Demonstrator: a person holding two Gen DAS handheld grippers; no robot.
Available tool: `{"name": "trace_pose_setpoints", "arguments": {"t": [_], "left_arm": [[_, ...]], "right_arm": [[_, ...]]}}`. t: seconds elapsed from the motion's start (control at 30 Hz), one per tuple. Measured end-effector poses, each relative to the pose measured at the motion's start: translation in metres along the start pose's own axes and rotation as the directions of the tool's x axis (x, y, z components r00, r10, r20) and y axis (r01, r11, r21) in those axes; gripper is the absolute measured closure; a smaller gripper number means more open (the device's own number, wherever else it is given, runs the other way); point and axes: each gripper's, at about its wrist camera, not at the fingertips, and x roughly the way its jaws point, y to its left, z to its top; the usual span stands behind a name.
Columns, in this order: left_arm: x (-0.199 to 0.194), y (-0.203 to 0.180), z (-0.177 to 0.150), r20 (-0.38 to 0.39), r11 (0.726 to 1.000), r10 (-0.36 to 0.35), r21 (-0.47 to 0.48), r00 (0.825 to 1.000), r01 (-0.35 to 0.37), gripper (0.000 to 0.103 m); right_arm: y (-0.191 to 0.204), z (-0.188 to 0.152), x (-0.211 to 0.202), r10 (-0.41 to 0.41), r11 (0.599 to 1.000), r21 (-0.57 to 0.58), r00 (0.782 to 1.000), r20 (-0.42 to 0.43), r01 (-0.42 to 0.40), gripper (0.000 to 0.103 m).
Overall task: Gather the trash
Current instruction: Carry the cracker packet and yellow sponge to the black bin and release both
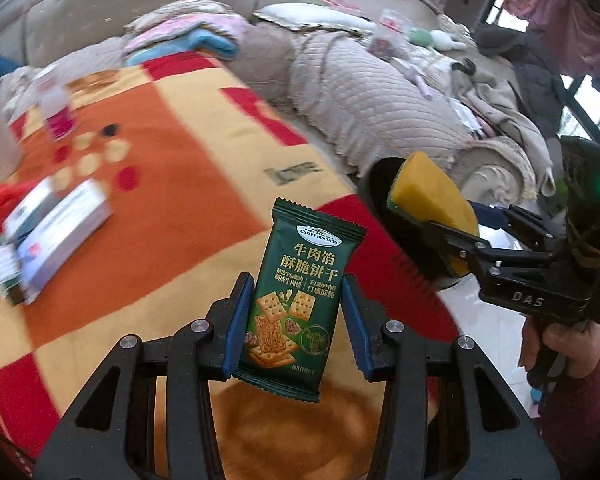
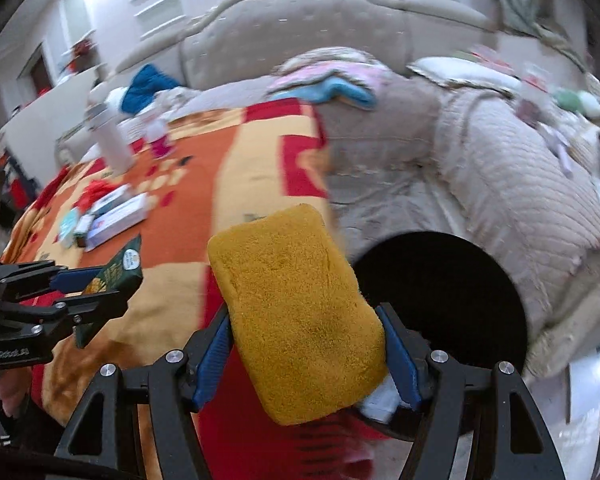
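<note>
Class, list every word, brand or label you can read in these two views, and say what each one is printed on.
"CRISPY BISCUITS": white oval on the green biscuit packet held in the left claw.
"牛肉馅 酥脆饼干": large gold characters on the same packet; the smaller print below is too fine to read.
"DAS": body of the right claw, which holds the yellow sponge.
Boxes on the blanket: print too blurred to read.
</note>
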Motion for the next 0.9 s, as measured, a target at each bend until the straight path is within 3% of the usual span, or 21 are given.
{"name": "trace_pose_setpoints", "arguments": {"t": [0.2,0.37,0.9], "left_arm": [[0.032,-0.043,0.022,-0.022,0.998,-0.057,0.034,0.998,0.058,0.061],[0.058,-0.064,0.036,-0.048,0.994,-0.108,0.009,0.993,0.108,0.061],[0.096,-0.087,0.045,-0.087,0.991,-0.136,0.001,0.987,0.137,0.061]], "right_arm": [[-0.052,-0.01,-0.001,-0.066,0.992,0.108,0.998,-0.017,0.068,0.035],[-0.08,-0.019,0.005,-0.094,0.982,0.162,0.995,-0.042,0.1,0.034],[-0.106,-0.029,0.019,-0.118,0.968,0.215,0.99,-0.083,0.133,0.031]]}}
